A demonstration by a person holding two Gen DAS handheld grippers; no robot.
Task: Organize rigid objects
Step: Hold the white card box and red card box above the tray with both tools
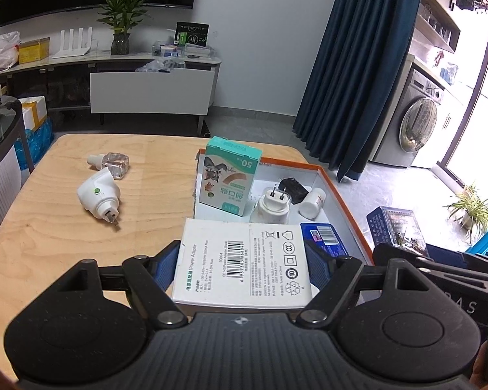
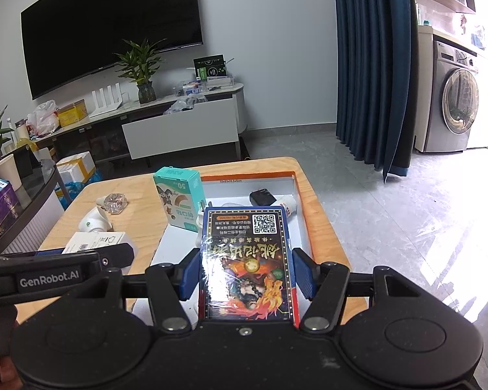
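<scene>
My left gripper (image 1: 244, 265) is shut on a white power adapter box (image 1: 244, 260), held over the near left corner of the orange-rimmed tray (image 1: 341, 195). My right gripper (image 2: 247, 276) is shut on a dark picture box with a QR code (image 2: 247, 260), held above the tray (image 2: 301, 208). In the tray stand a teal plaster box (image 1: 229, 178), a white plug (image 1: 271, 206), a black adapter (image 1: 294, 188), a small white bottle (image 1: 312, 203) and a blue box (image 1: 325, 234). A white plug-in device (image 1: 99, 198) and a clear bottle (image 1: 114, 164) lie on the wooden table (image 1: 48, 243) to the left.
The table ends just beyond the tray on the right, with tiled floor, a blue curtain (image 1: 358, 65) and a washing machine (image 1: 416, 123) past it. A TV cabinet (image 1: 146, 87) stands at the far wall. A glass table (image 2: 32, 195) is at the left.
</scene>
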